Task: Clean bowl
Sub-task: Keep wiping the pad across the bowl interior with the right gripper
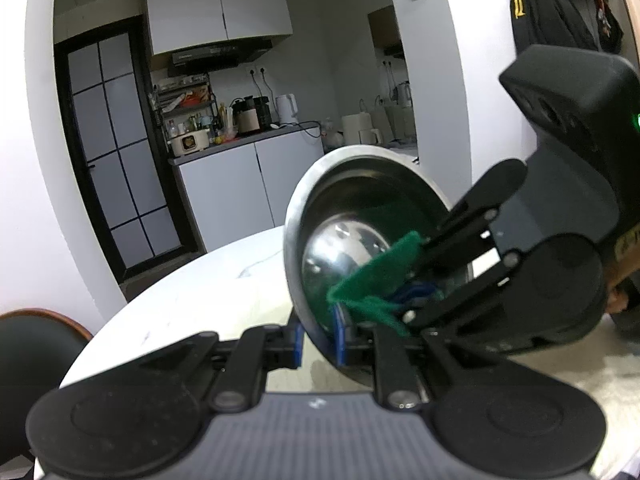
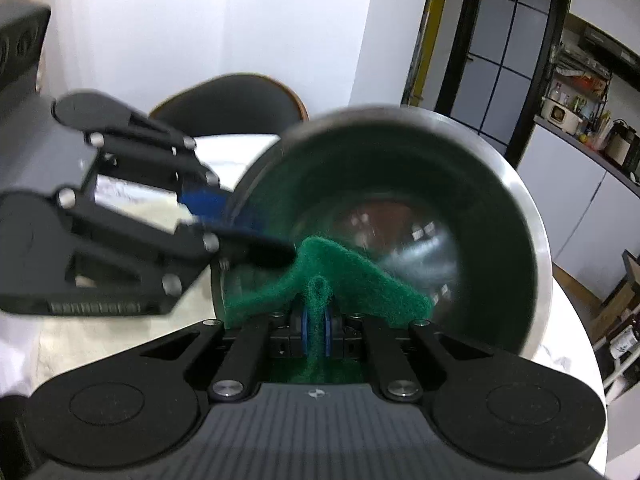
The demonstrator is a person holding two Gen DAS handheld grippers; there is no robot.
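One round stainless-steel bowl [image 1: 360,200], one green scouring pad [image 1: 376,276] and two black claws are in play above a white marble-patterned round surface [image 1: 208,288]. The bowl is tipped on its side, its open mouth turned toward the right claw, and it hangs over the near edge of the surface rather than resting flat on it. The left claw [image 1: 320,340] is nearly closed, its blue-padded fingers [image 1: 298,344] pinching the bowl's lower rim: one pad sits outside the wall and the other inside. In the right wrist view the same left claw [image 2: 224,208] comes in from the left and grips the rim of the bowl [image 2: 520,208] at its left side. The right claw [image 2: 316,326] is closed tight on the green scouring pad [image 2: 348,276], a fold of which is squeezed between its two blue pads [image 2: 306,328] while the rest fans out to either side. The pad reaches into the bowl and lies against the lower part of the inner wall, its green colour mirrored in the polished metal. From the left wrist view the right claw [image 1: 404,300] enters from the right, with the pad spread across the bowl's shiny bottom. One dark chair with a brown rim [image 2: 240,100] stands beside the far edge of the surface. The right wrist view is somewhat blurred, so the exact points where the pad touches the metal cannot be told.
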